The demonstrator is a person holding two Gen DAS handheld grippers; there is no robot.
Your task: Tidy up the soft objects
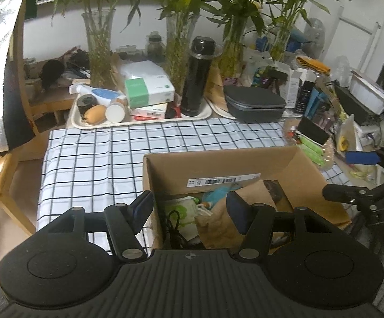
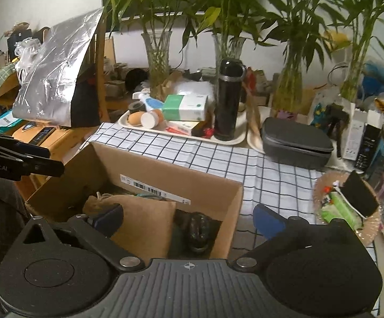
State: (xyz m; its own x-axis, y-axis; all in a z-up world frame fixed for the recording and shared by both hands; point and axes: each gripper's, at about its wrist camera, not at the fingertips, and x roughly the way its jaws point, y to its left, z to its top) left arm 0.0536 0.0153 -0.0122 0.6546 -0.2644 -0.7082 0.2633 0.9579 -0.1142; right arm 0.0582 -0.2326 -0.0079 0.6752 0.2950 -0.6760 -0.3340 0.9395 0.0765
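Checked cloth covers the table [image 1: 91,159], with vases of bamboo, a tray [image 1: 78,122] of bottles and tissue packs, and a black flask [image 1: 197,76] crowding the far edge. On the near part of the cloth stands an open cardboard box [image 1: 218,164], its long side running left to right across both views, a barcode label on its inner back wall. Inside lie the soft things: a tan cloth bag [image 2: 138,212] across the middle, a white and green pouch [image 1: 181,212] to the left, a teal piece [image 1: 215,193] behind it, and something dark [image 2: 197,230] in the right corner. The left gripper [image 1: 189,209] hangs over the box's left half with its jaws half apart and nothing between the pads. The right gripper [image 2: 189,220] stands at its widest over the box's right corner, one finger inside above the tan bag and the other outside the wall, holding nothing. Nothing soft shows loose on the cloth, so I judge the right hand's drop finished; the dark thing lies directly below and ahead of the right gripper.
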